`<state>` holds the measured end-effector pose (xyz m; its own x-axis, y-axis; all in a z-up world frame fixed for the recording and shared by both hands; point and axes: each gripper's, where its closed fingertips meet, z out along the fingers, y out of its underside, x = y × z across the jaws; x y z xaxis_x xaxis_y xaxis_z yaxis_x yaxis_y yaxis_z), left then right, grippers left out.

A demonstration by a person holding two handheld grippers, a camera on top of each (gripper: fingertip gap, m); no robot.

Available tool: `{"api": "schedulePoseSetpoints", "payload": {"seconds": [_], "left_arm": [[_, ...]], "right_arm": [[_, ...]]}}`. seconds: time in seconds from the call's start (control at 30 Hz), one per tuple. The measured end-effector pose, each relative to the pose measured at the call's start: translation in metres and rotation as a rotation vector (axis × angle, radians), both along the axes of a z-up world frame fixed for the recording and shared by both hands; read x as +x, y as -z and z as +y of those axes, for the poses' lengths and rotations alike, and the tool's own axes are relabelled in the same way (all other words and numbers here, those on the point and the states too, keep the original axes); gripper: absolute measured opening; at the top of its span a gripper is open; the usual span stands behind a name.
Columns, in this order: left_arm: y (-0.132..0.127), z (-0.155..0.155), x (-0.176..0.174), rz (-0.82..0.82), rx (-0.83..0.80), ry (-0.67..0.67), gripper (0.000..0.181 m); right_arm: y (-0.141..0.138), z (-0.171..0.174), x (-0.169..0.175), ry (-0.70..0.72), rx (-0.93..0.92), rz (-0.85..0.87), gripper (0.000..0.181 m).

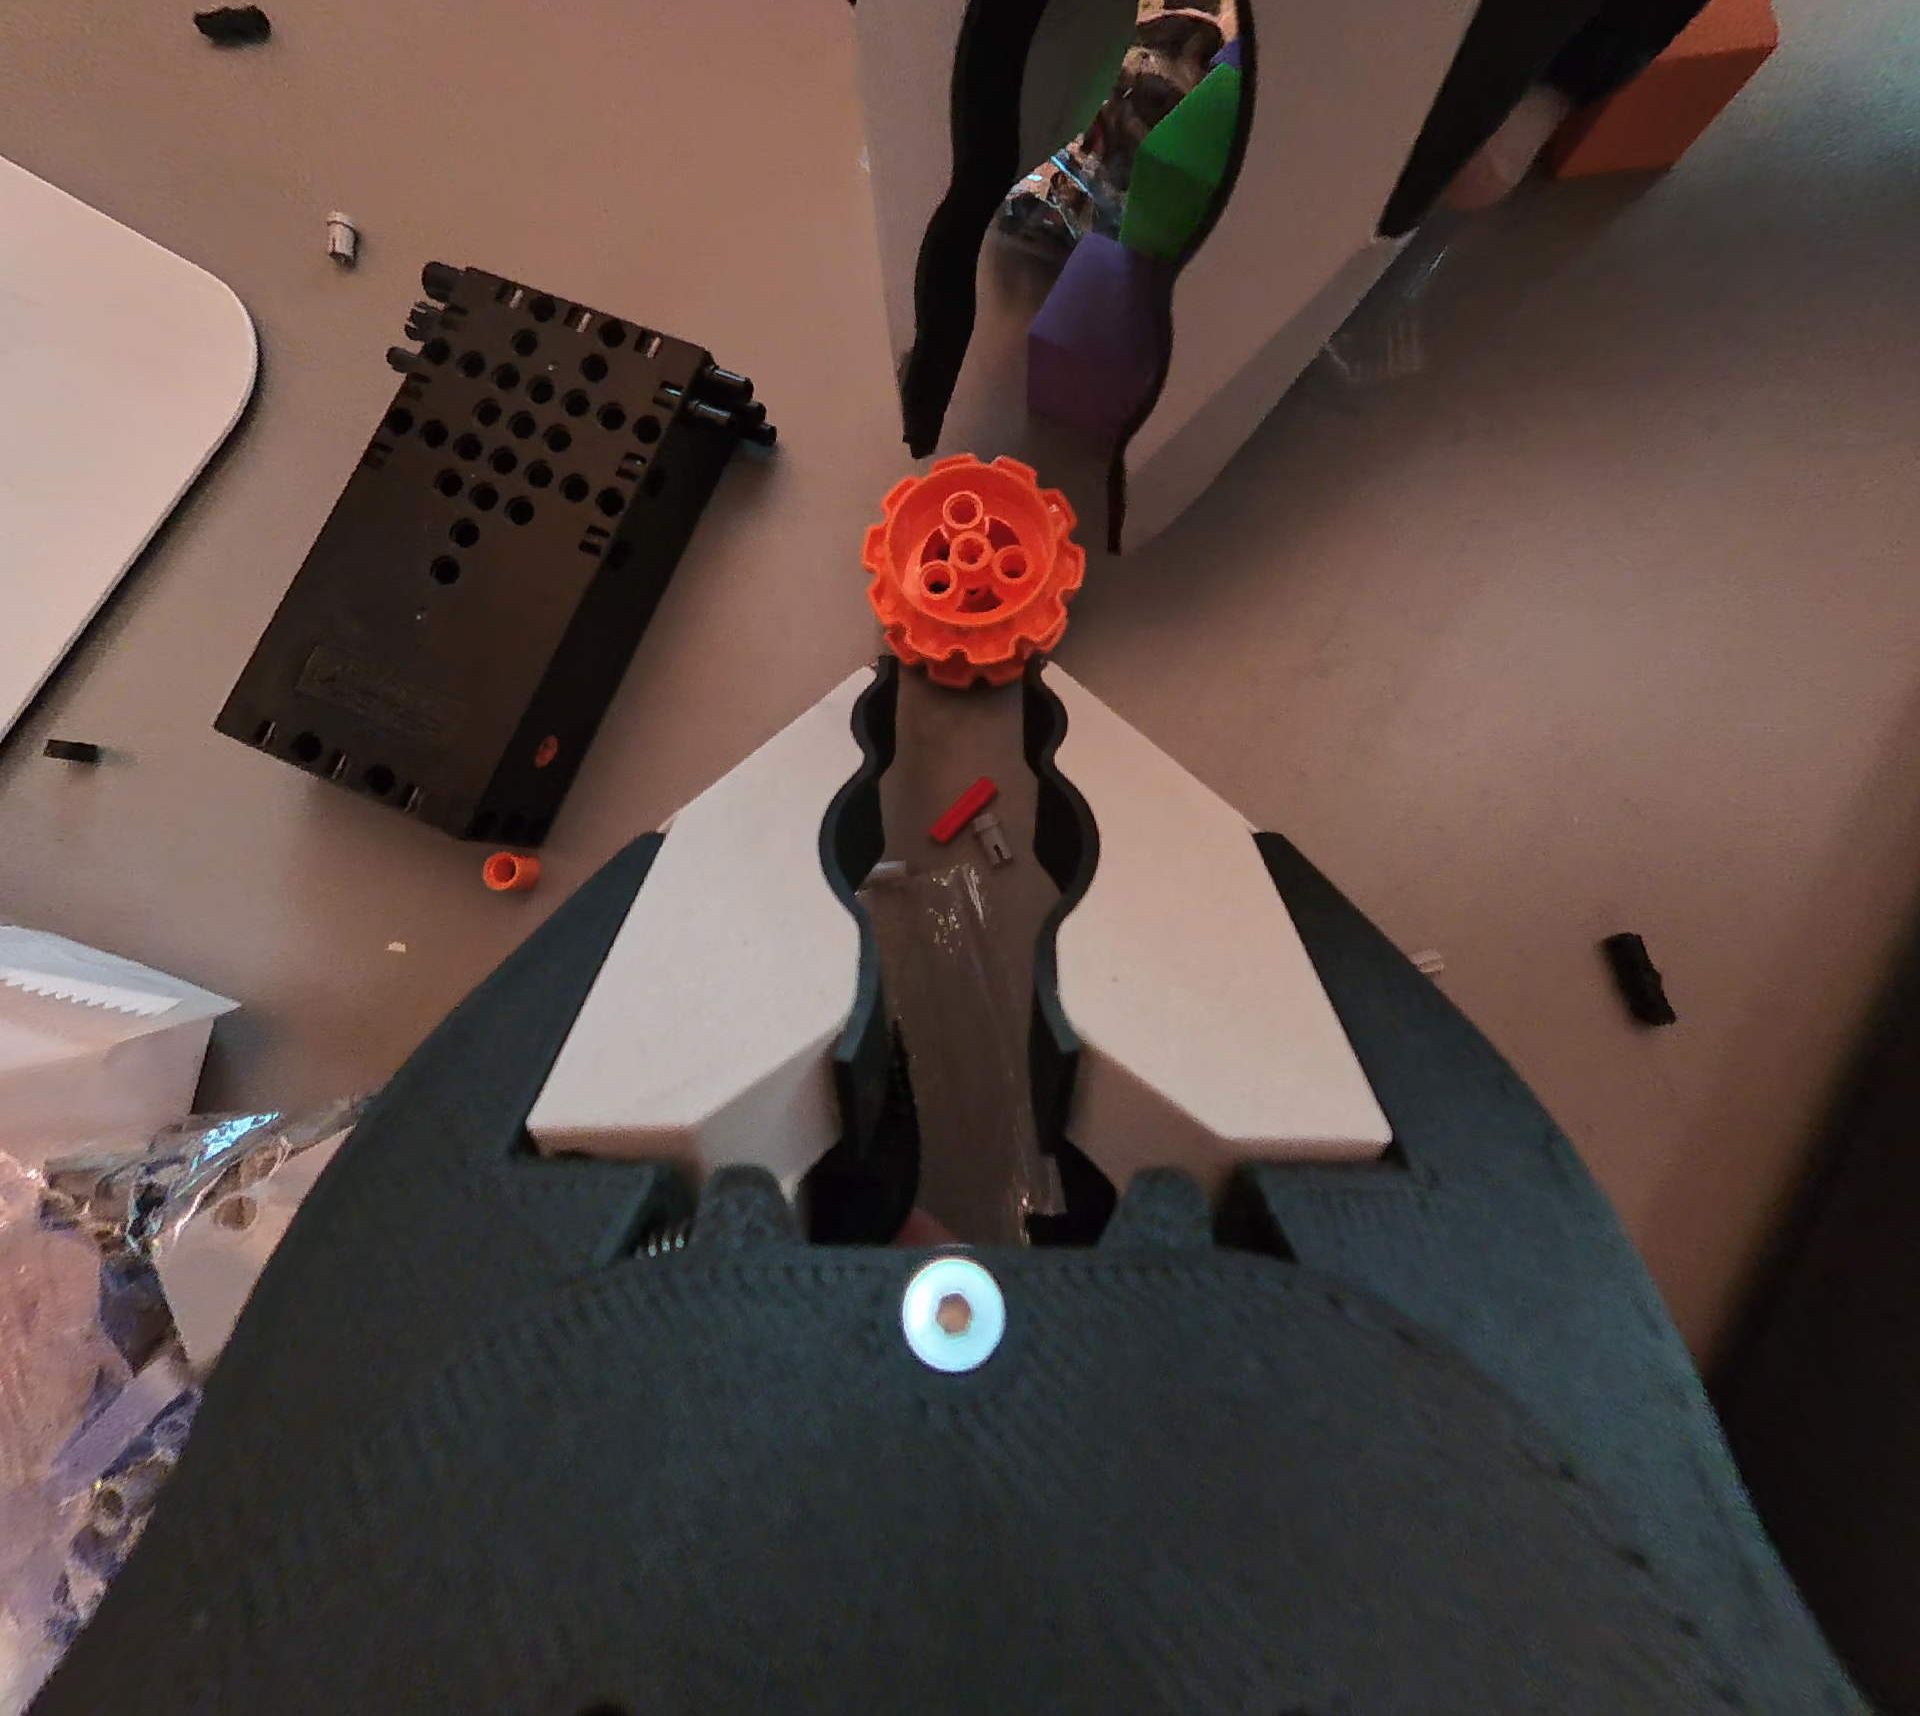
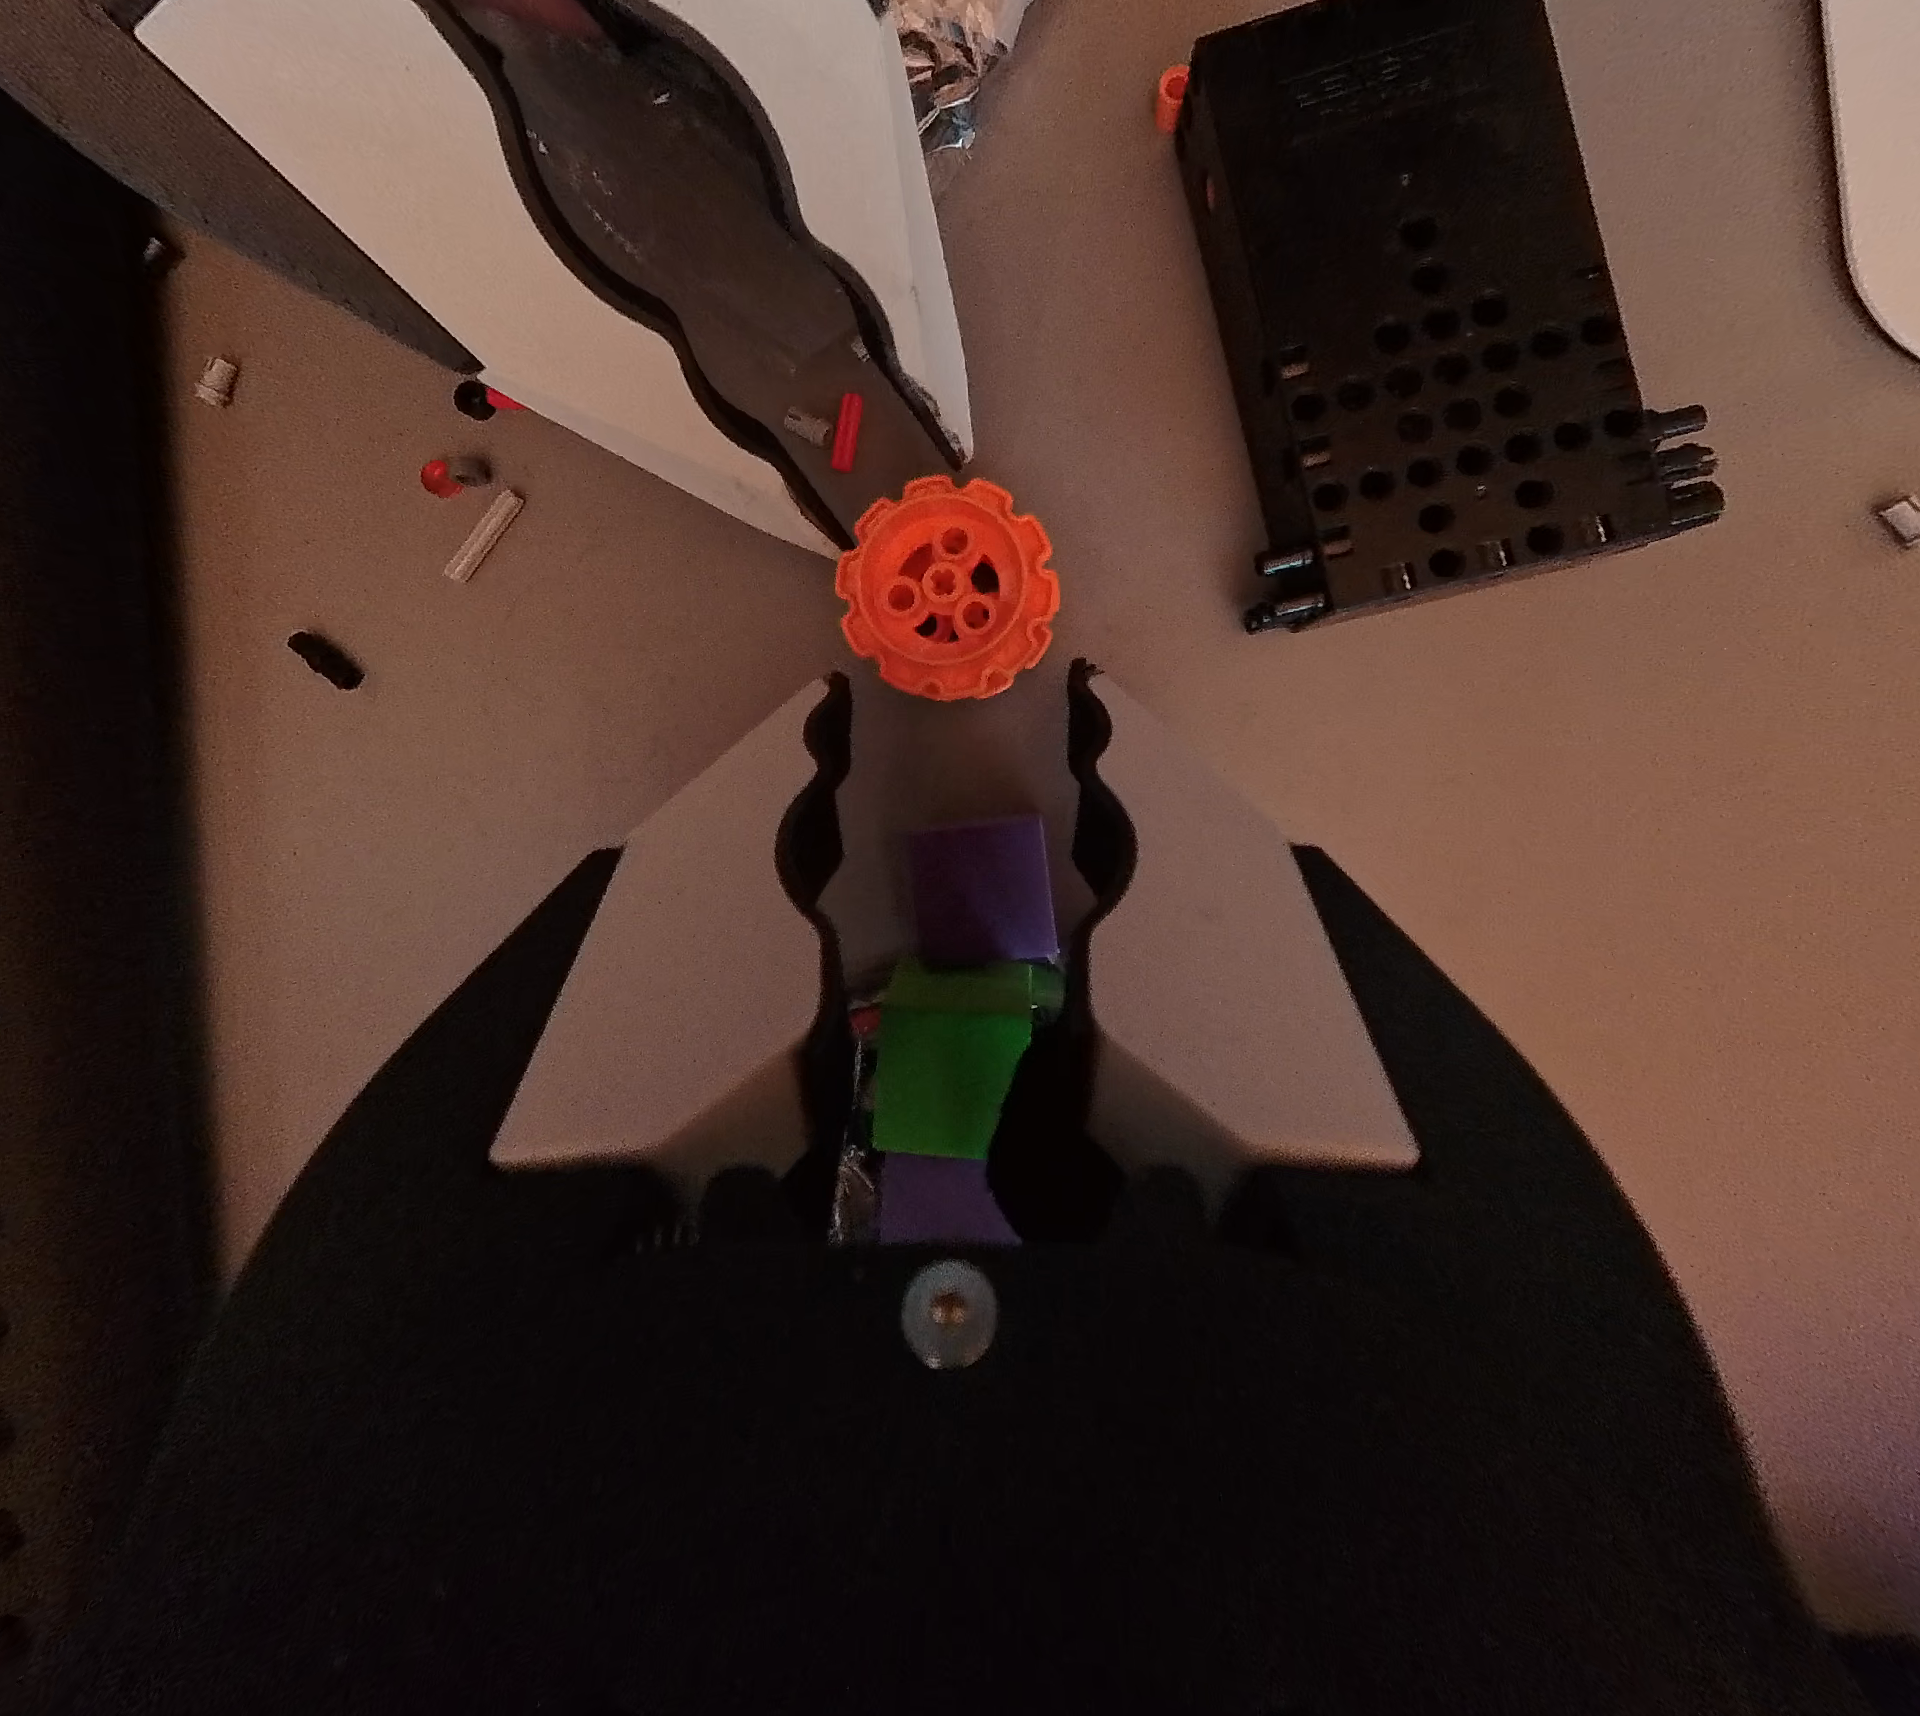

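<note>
An orange toothed wheel (image 1: 971,570) with round holes in its hub sits between the two grippers over a grey table (image 1: 1455,627). My left gripper (image 1: 961,669) is shut on the wheel's near rim. In the right wrist view it comes in from the upper left (image 2: 906,500), with its tips on the wheel (image 2: 945,586). My right gripper (image 2: 958,674) is open, its fingertips just short of the wheel on either side. In the left wrist view it reaches in from the top (image 1: 1016,492). Its jaws stand wide apart.
A black block full of round holes (image 1: 488,544) lies left of the wheel. Purple (image 1: 1091,336), green (image 1: 1184,160) and orange (image 1: 1662,97) blocks lie behind the right gripper. Small pins (image 1: 963,809), an orange bush (image 1: 509,871), a white board (image 1: 104,378) and plastic bags (image 1: 104,1251) lie around. Only a small space, under 4 cm, lies between the two pairs of fingers. The orange bush (image 1: 509,871) is about 8 cm from my left fingertips. The right camera catches it too, in the right wrist view (image 2: 1170,87).
</note>
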<state>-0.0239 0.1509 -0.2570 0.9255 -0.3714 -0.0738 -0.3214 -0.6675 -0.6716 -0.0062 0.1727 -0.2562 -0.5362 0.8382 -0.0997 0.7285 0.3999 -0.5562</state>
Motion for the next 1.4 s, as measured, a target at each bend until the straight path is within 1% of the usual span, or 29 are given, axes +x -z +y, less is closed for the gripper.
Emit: {"api": "schedulePoseSetpoints", "payload": {"seconds": [0.1,0.17,0.27,0.33,0.43,0.53,0.63,0.73,0.8,0.87,1.0,1.17,1.3,1.4], "left_arm": [[-0.002,0.000,-0.003,0.034,0.003,-0.010,0.024],[-0.009,-0.002,-0.007,0.063,0.025,-0.032,0.027],[-0.019,-0.017,-0.025,0.140,0.033,-0.099,0.030],[-0.028,-0.037,-0.045,0.174,0.040,-0.173,0.030],[-0.040,-0.080,-0.080,0.172,0.063,-0.290,0.030],[-0.047,-0.118,-0.103,0.146,0.067,-0.360,0.032],[-0.041,-0.130,-0.104,0.130,0.042,-0.347,0.033],[-0.015,-0.136,-0.103,0.163,-0.063,-0.316,0.034],[-0.005,-0.137,-0.105,0.162,-0.086,-0.319,0.034],[-0.006,-0.138,-0.106,0.151,-0.068,-0.317,0.031],[-0.007,-0.151,-0.115,0.151,-0.072,-0.326,0.025],[-0.002,-0.178,-0.133,0.158,-0.127,-0.350,0.023],[-0.002,-0.197,-0.149,0.135,-0.135,-0.380,0.022],[-0.003,-0.209,-0.161,0.153,-0.160,-0.406,0.022]], "right_arm": [[-0.005,0.001,0.001,0.012,0.000,0.018,0.042],[-0.012,0.001,0.002,0.027,-0.018,0.042,0.042],[-0.020,0.005,0.010,0.051,-0.003,0.067,0.044],[-0.024,0.010,0.013,0.074,0.013,0.089,0.046],[-0.030,0.011,0.013,0.098,-0.025,0.120,0.046],[-0.020,0.008,0.012,0.091,-0.011,0.098,0.047],[-0.004,0.007,0.008,0.071,0.045,0.055,0.048],[0.001,0.004,0.004,0.057,0.062,0.034,0.050],[0.005,0.003,0.003,0.049,0.079,0.017,0.050],[0.007,0.002,0.001,0.043,0.091,0.006,0.050],[0.012,-0.002,0.000,0.033,0.094,-0.017,0.050],[0.015,-0.007,-0.005,0.025,0.098,-0.023,0.049],[0.015,-0.009,-0.008,0.022,0.102,-0.022,0.049],[0.015,-0.012,-0.009,0.017,0.092,-0.023,0.048]]}}
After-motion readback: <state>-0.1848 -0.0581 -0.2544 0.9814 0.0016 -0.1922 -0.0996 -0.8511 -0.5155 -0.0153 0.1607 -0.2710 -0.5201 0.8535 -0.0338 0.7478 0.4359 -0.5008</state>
